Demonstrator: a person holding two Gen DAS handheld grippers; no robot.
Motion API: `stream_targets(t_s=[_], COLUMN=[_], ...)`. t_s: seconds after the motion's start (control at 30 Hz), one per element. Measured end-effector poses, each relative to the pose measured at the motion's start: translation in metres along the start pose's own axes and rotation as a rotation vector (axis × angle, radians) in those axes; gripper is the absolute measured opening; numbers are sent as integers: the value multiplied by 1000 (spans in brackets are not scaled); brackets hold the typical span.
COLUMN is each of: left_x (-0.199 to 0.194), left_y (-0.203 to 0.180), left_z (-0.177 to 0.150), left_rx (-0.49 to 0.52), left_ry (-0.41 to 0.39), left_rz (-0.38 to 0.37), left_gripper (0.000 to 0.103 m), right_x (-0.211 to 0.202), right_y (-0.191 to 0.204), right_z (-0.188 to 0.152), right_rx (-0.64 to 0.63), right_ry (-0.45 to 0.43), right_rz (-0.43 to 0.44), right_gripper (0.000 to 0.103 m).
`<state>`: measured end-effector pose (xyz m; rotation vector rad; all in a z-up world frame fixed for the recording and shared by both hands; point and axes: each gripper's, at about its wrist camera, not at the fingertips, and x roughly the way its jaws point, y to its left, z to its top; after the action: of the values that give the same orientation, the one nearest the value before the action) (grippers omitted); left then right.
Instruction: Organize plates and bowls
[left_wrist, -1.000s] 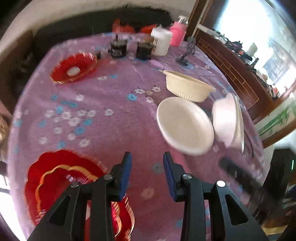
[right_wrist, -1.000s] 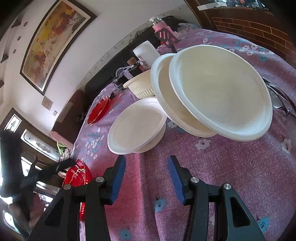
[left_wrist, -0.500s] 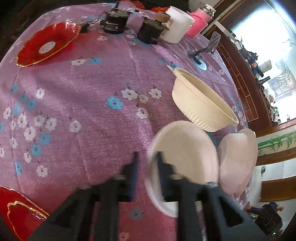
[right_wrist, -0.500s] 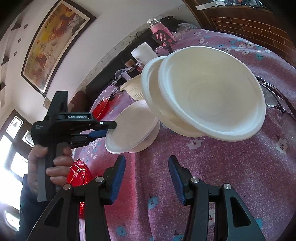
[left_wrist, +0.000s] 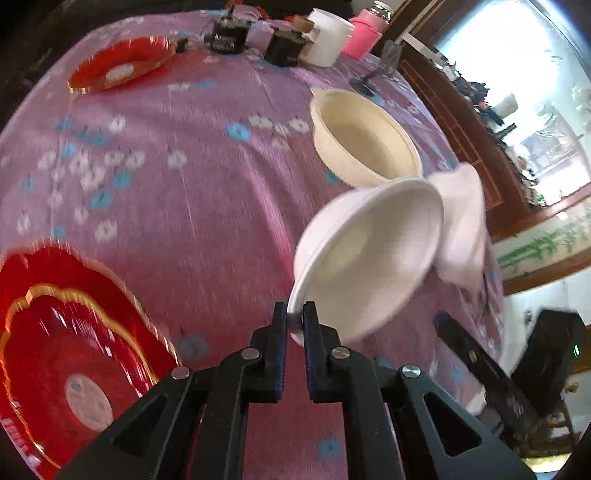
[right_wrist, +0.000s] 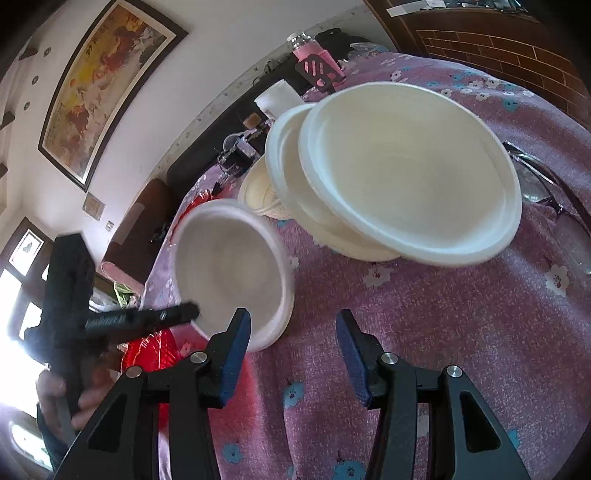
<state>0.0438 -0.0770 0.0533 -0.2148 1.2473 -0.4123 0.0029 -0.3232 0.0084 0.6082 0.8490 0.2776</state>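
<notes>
The left gripper (left_wrist: 294, 318) has its two fingers pressed on the near rim of a white bowl (left_wrist: 373, 258), and the bowl is tilted up from the purple tablecloth (left_wrist: 207, 177), with its opening turned toward the camera. One second ago these jaws were spread and hung above the cloth, and the bowl lay flat; half a second ago they were closing around the rim. So the grasp is now made, and I judge the bowl is being carried to a stack. The right gripper (right_wrist: 293, 341) keeps its jaws wide apart and holds nothing, hovering over the cloth as before. In front of it stand two white bowls nested (right_wrist: 406, 173), leaning a little, just behind the lifted bowl (right_wrist: 229, 269); probably this is the place where the third one should go. Counting: three white bowls, one cream ribbed bowl (left_wrist: 364, 142) standing alone behind them, and two red plates, the near red plate (left_wrist: 70, 354) at the left edge and the far red plate (left_wrist: 122, 66) well apart across the table. At the far edge stand two dark jars, a white cup and a pink container.
</notes>
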Motion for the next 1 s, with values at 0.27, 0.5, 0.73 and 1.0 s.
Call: stream_targets(t_s=[0.27,0.5,0.73,1.0], left_x=[4,12,-12,-41], left_y=[9,10,-5,-15], left_z=[6,25,4,-67], left_rx=[-3,-24,66,191], left_ry=[-29,-55,-109,-78], left_rz=[25,55,66,7], left_gripper=[10,12,11,13], right_x=[25,57,36,-9], right_y=[17,21,34,34], right_z=[13,31,18,-22], right_rx=[-77,-92,-94,-113], right_ry=[7,29,31,190], right_rz=[-59,-97,-24,86], right_gripper=[52,31,12,14])
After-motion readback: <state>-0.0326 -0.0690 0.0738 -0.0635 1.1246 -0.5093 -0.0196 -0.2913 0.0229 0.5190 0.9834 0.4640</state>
